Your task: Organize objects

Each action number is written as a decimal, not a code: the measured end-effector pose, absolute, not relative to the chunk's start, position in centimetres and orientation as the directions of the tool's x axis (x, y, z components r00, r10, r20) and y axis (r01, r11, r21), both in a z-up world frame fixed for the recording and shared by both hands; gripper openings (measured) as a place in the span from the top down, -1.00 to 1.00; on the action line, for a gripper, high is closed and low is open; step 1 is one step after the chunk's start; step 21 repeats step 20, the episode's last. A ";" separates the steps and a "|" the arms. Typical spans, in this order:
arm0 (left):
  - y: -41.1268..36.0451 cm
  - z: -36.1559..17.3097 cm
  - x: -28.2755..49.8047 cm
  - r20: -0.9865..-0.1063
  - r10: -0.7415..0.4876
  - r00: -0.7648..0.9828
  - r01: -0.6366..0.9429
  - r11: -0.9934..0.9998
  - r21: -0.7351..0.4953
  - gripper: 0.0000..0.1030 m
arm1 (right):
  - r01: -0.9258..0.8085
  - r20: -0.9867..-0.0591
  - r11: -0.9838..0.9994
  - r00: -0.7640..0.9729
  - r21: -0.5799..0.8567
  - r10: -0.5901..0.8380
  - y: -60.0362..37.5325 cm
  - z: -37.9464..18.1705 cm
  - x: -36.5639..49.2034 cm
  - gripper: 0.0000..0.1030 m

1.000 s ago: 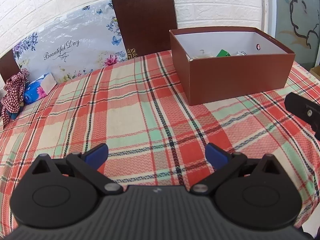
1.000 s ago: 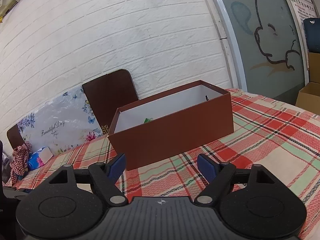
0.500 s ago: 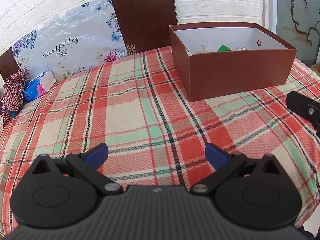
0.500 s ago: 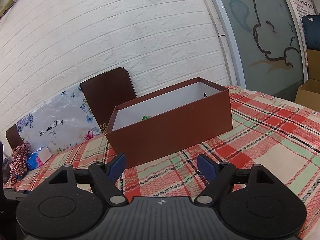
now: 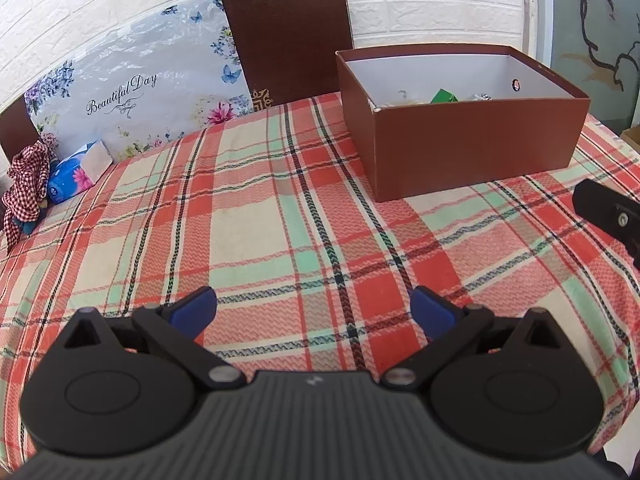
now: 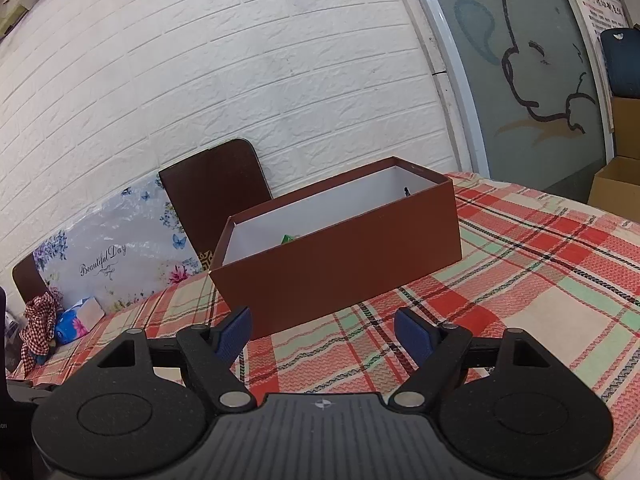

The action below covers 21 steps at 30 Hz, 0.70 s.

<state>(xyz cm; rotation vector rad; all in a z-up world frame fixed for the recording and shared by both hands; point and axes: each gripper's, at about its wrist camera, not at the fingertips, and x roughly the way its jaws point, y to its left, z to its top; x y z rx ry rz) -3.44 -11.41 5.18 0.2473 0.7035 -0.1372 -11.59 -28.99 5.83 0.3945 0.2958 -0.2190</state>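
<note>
A brown box (image 5: pixel 476 148) (image 6: pixel 340 264) with a white inside stands open on the plaid tablecloth (image 5: pixel 260 216). Inside it lie a green item (image 5: pixel 443 97) (image 6: pixel 289 238) and some small pale things, mostly hidden by the box wall. My left gripper (image 5: pixel 314 308) hovers open over bare cloth, well short of the box and to its left. My right gripper (image 6: pixel 323 334) is open too, with nothing between its blue pads, pointing at the box's near wall. A black part of the right gripper (image 5: pixel 608 212) shows at the right edge of the left wrist view.
A blue tissue pack (image 5: pixel 78 172) and a red checked cloth (image 5: pixel 24 192) lie at the table's far left. A floral board (image 5: pixel 132 92) and a brown chair back (image 5: pixel 288 36) stand behind the table against a white brick wall. Cardboard boxes (image 6: pixel 618 184) sit off the table at right.
Both views shifted slightly: the box now sits a little lower in each frame. Both grippers stay open and empty.
</note>
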 end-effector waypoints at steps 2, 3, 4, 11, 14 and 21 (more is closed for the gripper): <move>-11.5 5.2 -3.5 -0.652 -0.041 0.757 0.206 0.962 0.179 -1.00 | 0.266 -0.321 0.901 0.935 0.343 -0.154 -29.0 5.9 -11.6 -0.54; -11.5 5.2 -3.5 -0.651 -0.040 0.758 0.206 0.962 0.180 -1.00 | 0.265 -0.320 0.901 0.935 0.343 -0.153 -29.0 5.9 -11.6 -0.54; -11.5 5.2 -3.5 -0.651 -0.039 0.758 0.205 0.962 0.181 -1.00 | 0.265 -0.321 0.901 0.935 0.344 -0.153 -29.0 5.9 -11.6 -0.54; -11.3 5.2 -3.4 -0.661 -0.037 0.750 0.202 0.963 0.176 -1.00 | 0.266 -0.326 0.903 0.933 0.338 -0.153 -28.9 5.8 -11.6 -0.54; -11.2 5.2 -3.4 -0.658 -0.042 0.752 0.205 0.963 0.172 -1.00 | 0.265 -0.324 0.905 0.933 0.334 -0.154 -28.8 5.9 -11.6 -0.54; -10.9 6.0 -3.9 -0.623 -0.094 0.776 0.226 0.965 0.135 -1.00 | 0.264 -0.326 0.908 0.933 0.327 -0.153 -28.7 5.9 -11.4 -0.54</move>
